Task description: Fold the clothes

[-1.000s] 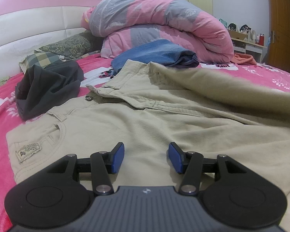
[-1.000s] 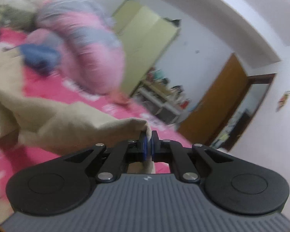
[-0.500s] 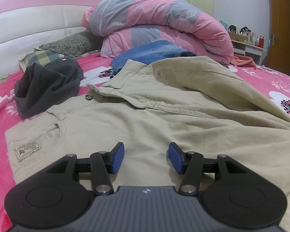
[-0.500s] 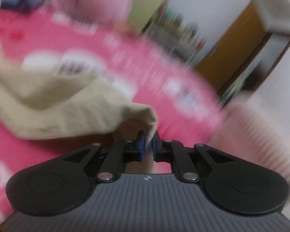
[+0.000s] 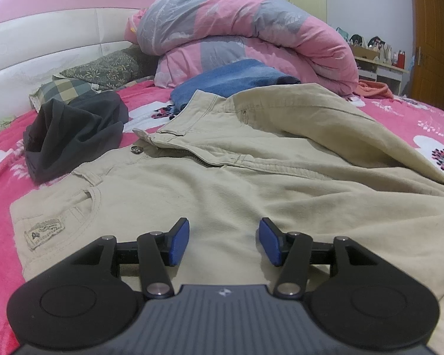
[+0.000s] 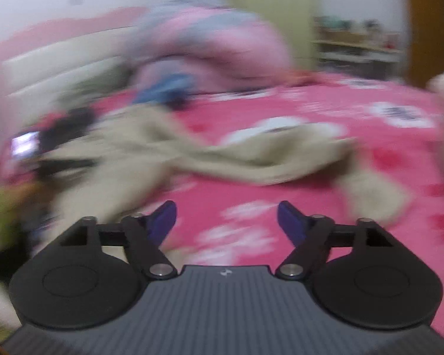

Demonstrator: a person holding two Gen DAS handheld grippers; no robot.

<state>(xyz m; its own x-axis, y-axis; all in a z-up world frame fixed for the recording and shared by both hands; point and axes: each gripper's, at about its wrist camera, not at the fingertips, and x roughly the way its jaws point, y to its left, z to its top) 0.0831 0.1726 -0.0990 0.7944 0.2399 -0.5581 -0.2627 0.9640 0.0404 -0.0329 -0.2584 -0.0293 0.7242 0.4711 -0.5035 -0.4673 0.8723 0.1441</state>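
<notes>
Beige trousers [image 5: 251, 171] lie spread on the pink flowered bed, waistband and open zip toward the left, one leg folded across the other. My left gripper [image 5: 224, 244] hovers low over the trousers' hip area, open, with nothing between its blue pads. In the blurred right wrist view, the trousers [image 6: 222, 153] stretch across the bed with a leg end at the right. My right gripper [image 6: 226, 220] is open above bare pink sheet, short of the fabric.
A dark grey garment [image 5: 74, 136] is bunched left of the trousers. A folded blue garment [image 5: 236, 82] and a rolled pink-and-grey duvet [image 5: 245, 35] sit behind. Pillows [image 5: 103, 68] lie by the headboard. A shelf [image 5: 381, 65] and door [image 5: 432, 35] stand far right.
My right gripper has opened and let go of the trouser leg, then swung back to face the bed. The leg dropped flat onto the bed. The left gripper has stayed still.
</notes>
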